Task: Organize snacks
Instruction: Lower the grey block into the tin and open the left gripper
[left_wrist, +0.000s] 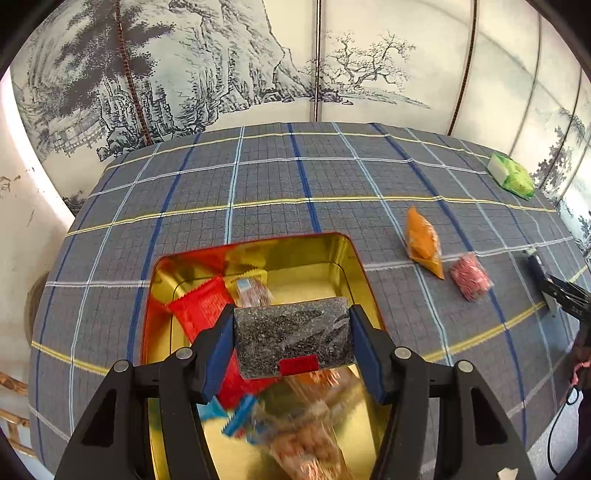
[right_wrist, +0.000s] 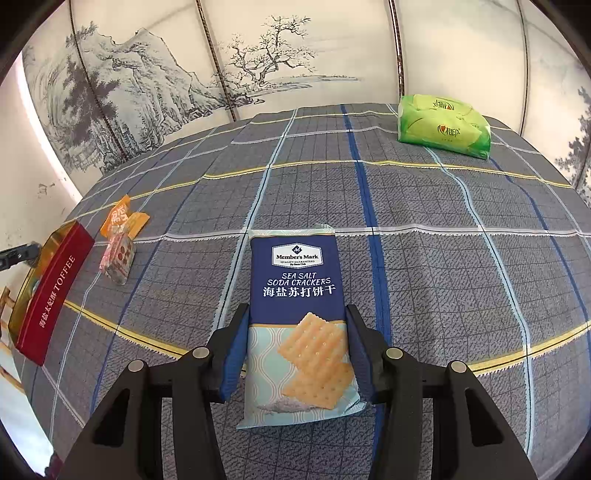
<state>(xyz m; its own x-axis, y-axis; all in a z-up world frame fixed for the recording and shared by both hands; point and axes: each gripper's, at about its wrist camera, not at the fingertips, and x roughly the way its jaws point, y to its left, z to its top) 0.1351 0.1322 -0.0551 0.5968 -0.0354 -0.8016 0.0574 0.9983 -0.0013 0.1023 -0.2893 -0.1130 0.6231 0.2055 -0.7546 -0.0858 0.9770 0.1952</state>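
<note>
Two hand-held grippers: left (left_wrist: 293, 341) clamping black packet (left_wrist: 293, 338) over tin (left_wrist: 354, 254), right (right_wrist: 295, 347) astride crackers (right_wrist: 299, 325), contact unclear.

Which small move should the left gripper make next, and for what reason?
Probably open the left gripper and let the dark speckled packet drop. It is clamped between both fingers directly above the open gold tin, which already holds the red packet and other snacks, so release seems the natural step.

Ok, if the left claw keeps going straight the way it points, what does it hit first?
Likely the snacks in the tin: the left claw, shut on a dark pack, points down into it, over the red pack. Depth is unclear.
</note>
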